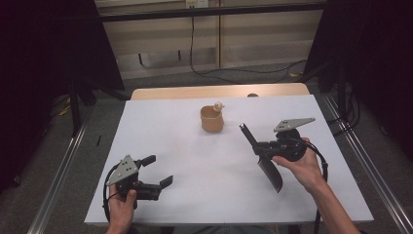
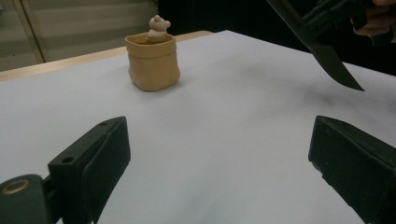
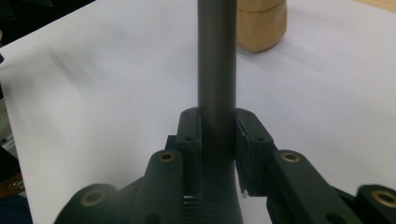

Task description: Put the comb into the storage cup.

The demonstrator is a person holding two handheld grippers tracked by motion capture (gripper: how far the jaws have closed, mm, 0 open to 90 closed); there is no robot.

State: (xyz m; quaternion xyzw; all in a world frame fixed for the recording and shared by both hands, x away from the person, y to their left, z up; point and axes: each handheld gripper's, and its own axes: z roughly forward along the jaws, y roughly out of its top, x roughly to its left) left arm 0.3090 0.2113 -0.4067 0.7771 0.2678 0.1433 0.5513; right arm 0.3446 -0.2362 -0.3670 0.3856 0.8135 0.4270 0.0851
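Looking down from the high view, the white table (image 1: 195, 161) carried a tan pot (image 1: 212, 119) near its far middle, with a small pale figure (image 1: 219, 105) at the pot's far rim. The left tool (image 1: 158, 171) sat near the table's near left corner in the person's left hand (image 1: 122, 204), its jaws standing apart with nothing between them. The right tool (image 1: 259, 147) was held in the right hand (image 1: 304, 168) toward the right side of the table, clamped on a black knife (image 1: 263, 158); the handle pointed up and away toward the pot, the blade slanted down toward the person. Whether the blade tip touched the table could not be told. In the left gripper view, both black jaws stood wide apart over bare table, the pot (image 2: 152, 63) stood beyond them, upright, with the figure (image 2: 158, 25) showing above its rim, and the knife blade (image 2: 334, 65) hung at upper right, clear of the surface. In the right gripper view, the jaws pressed on either side of the knife handle (image 3: 215, 70), which ran straight up the frame; the base of the pot (image 3: 261, 25) showed just behind it, apart from the handle.
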